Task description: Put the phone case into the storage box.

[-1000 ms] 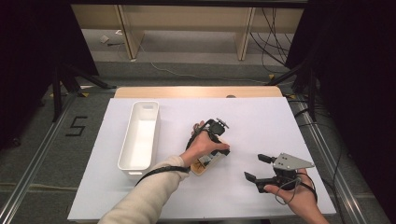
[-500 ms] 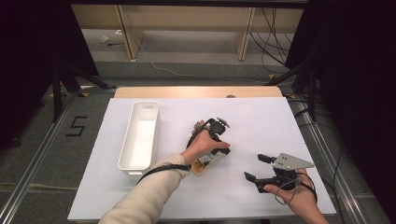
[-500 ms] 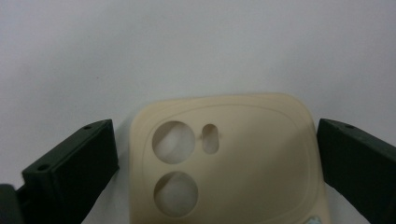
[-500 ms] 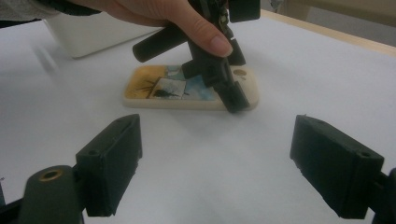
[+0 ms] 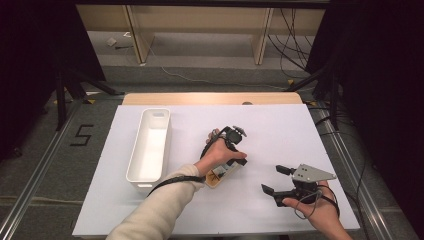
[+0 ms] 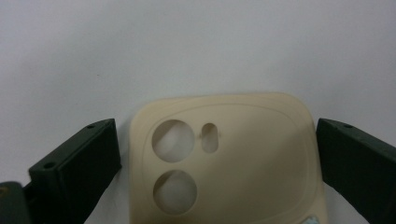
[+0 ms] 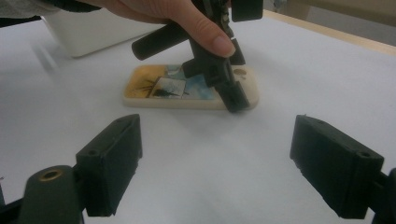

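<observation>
Phone case [image 6: 224, 163] lies flat on the white table [image 5: 280, 125], right of the empty bin [image 5: 150, 150]. Left gripper [image 6: 217, 154] straddles it, jaws apart, not yet clamped. Right gripper [image 5: 274, 181] hovers open nearby. Grasp and lift remain, probably.

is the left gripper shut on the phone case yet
No, open. In the left gripper view its jaws stand on either side of the phone case with a gap showing at each edge, and the case lies flat on the table.

left tongs [image 6: 215, 154] spread wide, right tongs [image 7: 217, 163] spread wide
</observation>
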Available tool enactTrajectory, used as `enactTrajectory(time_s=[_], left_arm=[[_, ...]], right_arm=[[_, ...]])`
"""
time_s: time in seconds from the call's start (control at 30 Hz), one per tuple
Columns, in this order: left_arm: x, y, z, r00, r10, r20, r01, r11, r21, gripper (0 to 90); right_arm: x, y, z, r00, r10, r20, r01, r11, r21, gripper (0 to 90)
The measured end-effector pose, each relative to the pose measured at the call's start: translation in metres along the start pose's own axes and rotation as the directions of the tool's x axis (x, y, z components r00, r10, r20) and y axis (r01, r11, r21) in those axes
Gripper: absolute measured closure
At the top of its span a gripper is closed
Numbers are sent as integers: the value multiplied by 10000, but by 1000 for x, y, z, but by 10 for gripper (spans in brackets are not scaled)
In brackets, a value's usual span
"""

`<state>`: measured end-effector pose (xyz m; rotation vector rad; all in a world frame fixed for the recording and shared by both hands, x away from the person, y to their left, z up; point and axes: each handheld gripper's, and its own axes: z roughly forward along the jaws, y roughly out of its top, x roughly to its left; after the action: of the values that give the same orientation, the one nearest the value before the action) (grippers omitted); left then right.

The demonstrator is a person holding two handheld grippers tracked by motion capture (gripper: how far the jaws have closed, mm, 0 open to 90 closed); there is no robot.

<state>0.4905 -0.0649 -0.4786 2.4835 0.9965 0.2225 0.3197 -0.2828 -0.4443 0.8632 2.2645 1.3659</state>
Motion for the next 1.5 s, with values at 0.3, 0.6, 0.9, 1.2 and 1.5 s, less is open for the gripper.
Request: enactTrajectory(time_s=[0.3, 0.6, 0.9, 1.2, 1.5], left_arm=[[-4, 1, -2, 10000, -84, -20, 84, 10000, 51, 69], [-4, 1, -3, 9999, -155, -29, 155, 9998, 100, 82], [-4, 1, -3, 9998, -194, -62, 194, 9997, 124, 91], [-6, 1, -4, 9996, -251, -122, 252, 9997, 69, 103], [-6, 1, -4, 9995, -273, -163, 275, 9995, 133, 110]], right_arm=[[0, 0, 0, 10000, -11, 0, 11, 10000, 0, 178], [0, 0, 0, 10000, -12, 10, 12, 10000, 15, 179], [0, 0, 0, 10000, -18, 3, 18, 10000, 33, 179], [0, 0, 0, 10000, -18, 2, 18, 10000, 34, 179], [0, 0, 0, 10000, -9, 2, 9, 10000, 19, 180]])
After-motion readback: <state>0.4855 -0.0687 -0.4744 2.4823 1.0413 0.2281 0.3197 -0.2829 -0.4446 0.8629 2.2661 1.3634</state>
